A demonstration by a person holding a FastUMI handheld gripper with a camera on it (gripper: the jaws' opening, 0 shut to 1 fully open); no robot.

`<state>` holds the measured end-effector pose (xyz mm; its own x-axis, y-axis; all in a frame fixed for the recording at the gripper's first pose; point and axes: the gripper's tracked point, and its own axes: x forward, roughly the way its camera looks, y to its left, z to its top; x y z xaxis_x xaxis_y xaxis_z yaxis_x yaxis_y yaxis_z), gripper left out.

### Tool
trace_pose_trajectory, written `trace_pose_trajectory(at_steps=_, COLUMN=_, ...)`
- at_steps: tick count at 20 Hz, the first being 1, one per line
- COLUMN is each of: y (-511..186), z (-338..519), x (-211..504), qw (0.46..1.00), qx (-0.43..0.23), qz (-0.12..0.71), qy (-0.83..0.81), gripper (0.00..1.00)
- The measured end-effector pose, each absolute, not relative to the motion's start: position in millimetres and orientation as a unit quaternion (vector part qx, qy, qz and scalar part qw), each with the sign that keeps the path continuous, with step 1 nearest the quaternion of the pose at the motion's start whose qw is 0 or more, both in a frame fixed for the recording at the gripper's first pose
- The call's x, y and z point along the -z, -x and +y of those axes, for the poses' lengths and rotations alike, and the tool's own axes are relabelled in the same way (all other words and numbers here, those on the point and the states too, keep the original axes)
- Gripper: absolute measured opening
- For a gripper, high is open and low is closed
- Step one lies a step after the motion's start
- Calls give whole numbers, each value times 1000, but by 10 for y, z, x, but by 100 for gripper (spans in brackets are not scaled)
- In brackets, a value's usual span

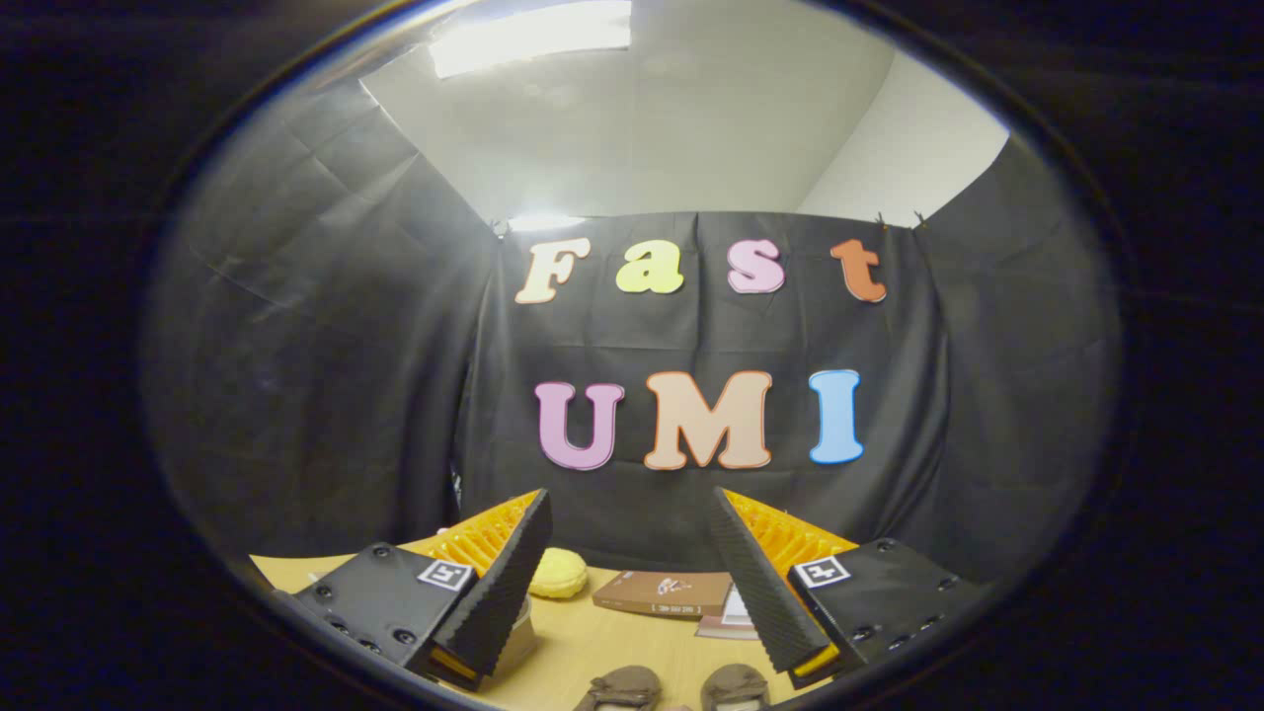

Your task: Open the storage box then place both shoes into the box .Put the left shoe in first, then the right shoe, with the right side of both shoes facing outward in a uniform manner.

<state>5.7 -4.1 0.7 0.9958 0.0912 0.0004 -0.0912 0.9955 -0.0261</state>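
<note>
My gripper (632, 513) is held high and stands open, with nothing between its fingers. Below the fingers, on the wooden table (602, 647), the tops of two brown shoes show side by side: one shoe (622, 686) on the left and the other shoe (736, 683) on the right. Only their near ends are visible. Beside the left finger a pale object (518, 632) is partly hidden, and I cannot tell what it is.
A brown book (664, 592) lies flat beyond the shoes, with a second flat item (729, 617) at its right. A yellow round soft object (558, 573) sits behind the left finger. The black booth wall stands close behind the table.
</note>
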Motion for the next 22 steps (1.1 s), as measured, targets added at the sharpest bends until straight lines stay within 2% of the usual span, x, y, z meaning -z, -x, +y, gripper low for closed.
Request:
trace_pose_trajectory(at_steps=5, y=-82, z=56, x=293, qw=998, qx=-62, qz=32, qy=-9, gripper=100)
trace_pose_trajectory(at_steps=12, y=-128, z=303, x=914, qw=982, qx=-81, qz=124, qy=-115, gripper=100)
trace_pose_trajectory(at_steps=22, y=-110, z=646, x=1674, qw=926, qx=-92, qz=243, qy=-273, gripper=100)
